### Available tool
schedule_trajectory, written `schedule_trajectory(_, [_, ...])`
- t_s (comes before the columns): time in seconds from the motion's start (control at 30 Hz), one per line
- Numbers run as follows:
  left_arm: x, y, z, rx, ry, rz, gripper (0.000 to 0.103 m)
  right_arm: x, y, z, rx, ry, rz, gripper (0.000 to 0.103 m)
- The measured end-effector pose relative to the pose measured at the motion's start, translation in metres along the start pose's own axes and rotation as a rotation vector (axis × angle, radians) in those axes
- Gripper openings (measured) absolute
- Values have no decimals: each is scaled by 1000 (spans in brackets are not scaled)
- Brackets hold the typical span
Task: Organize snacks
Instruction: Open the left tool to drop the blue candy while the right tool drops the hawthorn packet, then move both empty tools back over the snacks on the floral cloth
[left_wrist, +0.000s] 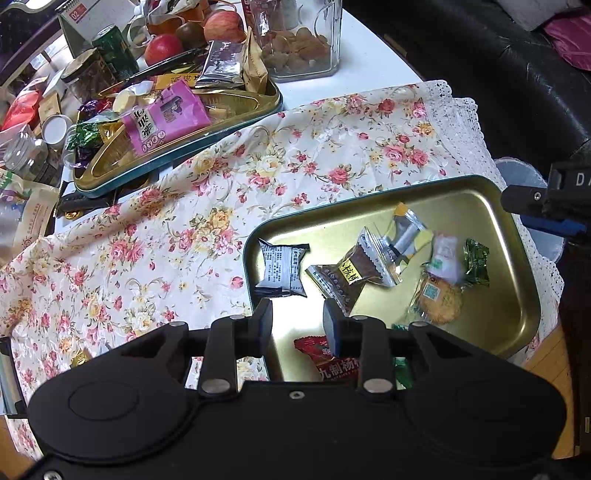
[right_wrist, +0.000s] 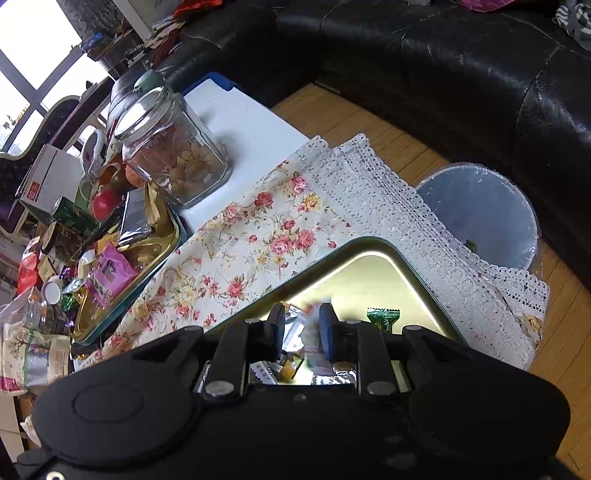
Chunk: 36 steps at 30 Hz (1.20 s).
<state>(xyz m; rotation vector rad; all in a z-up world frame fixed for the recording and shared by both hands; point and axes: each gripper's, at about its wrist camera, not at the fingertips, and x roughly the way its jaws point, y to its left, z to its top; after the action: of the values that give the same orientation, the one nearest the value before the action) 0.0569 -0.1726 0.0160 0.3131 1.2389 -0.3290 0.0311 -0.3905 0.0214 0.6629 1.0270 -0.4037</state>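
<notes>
my left gripper (left_wrist: 297, 319) hovers slightly parted and empty over the gold tin (left_wrist: 517, 306), snacks just ahead. my right gripper (right_wrist: 302, 328) looks nearly closed around a blurred white packet (right_wrist: 312, 325); i'd release low, inside the rim.

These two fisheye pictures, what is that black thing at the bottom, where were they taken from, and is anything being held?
Each black shape is a hand-held two-finger claw; a person carries one in each hand, with a camera on it looking along the fingers. One picture is from the left claw, the other from the right claw. Both hang over a gold tin tray of wrapped snacks on a floral cloth. A second, fuller tray and a glass jar stand behind. The left claw is open and holds nothing. A blurred pale packet sits between the right claw's fingers; whether it is gripped is unclear.
</notes>
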Motion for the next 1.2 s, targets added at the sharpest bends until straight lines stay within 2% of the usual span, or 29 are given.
schedule_trajectory(0.33, [-2, 7, 1, -25, 7, -3, 41, 2, 10, -3, -12, 20, 2, 23])
schedule_trajectory(0.53, [-4, 22, 0, -63, 11, 5, 41, -1, 32, -7, -53, 30, 23, 24])
schedule_trajectory(0.67, [-12, 40, 1, -112, -14, 30, 41, -5, 53, -13, -102, 18, 36, 24])
schedule_trajectory(0.93, [-37, 100, 0, -214, -93, 94, 41, -9, 103, -30, -178, 34, 97, 24])
schedule_trajectory(1.2, [-64, 184, -19, -365, -140, 184, 41, 4, 159, -61, -260, 133, 155, 24])
